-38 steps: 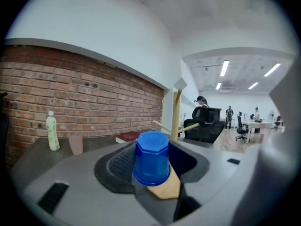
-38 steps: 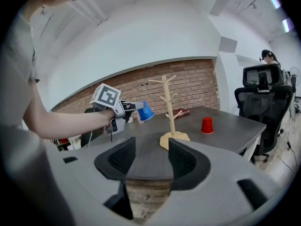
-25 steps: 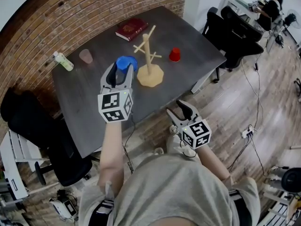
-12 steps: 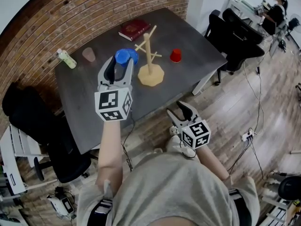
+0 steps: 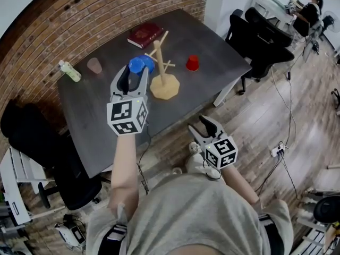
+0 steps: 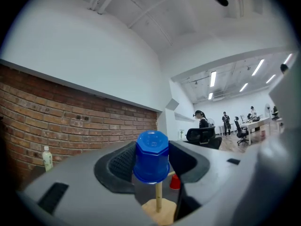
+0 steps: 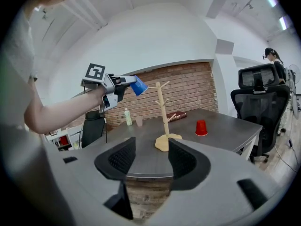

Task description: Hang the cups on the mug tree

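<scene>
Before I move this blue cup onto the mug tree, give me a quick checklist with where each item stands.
1. Blue cup held between the left gripper's jaws: ok.
2. Mug tree upright on the table, with no cup on its pegs: ok.
3. Cup's mouth lined up with a peg: cannot tell; the cup is near an upper peg, not on it.
4. Right gripper out of the way: ok; jaws apart, empty, short of the table edge.
5. Red cup clear of the path: ok; it stands on the tree's other side.
</scene>
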### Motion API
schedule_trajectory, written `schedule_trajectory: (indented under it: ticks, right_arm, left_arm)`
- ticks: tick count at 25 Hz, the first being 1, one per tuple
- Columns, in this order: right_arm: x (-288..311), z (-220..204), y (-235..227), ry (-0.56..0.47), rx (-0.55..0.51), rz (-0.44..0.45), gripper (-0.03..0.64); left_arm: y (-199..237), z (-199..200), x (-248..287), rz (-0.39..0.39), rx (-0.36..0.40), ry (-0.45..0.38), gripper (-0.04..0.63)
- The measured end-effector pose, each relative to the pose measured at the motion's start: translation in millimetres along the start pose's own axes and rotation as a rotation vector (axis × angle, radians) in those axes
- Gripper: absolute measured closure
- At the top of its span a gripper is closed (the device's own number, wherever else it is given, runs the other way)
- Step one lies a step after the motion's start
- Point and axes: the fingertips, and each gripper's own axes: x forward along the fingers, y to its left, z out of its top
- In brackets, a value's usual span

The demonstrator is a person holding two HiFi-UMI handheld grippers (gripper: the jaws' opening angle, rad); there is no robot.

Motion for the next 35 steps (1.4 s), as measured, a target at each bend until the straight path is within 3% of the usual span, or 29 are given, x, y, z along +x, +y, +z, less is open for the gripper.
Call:
schedule_trajectory:
  ticks: [13, 35]
  right_arm:
    - [11.0, 8.3, -34.6, 0.01, 0.014, 0.011, 0.399]
    - [67.3, 30.3, -75.8, 0.012, 0.003, 0.124, 0.399]
  left_arm:
    - [-5.1, -24.1, 30.1, 0.028, -0.003, 0.067, 0.383]
    - [-6.6, -53.0, 43.2, 0.108, -0.043, 0.117, 0.383]
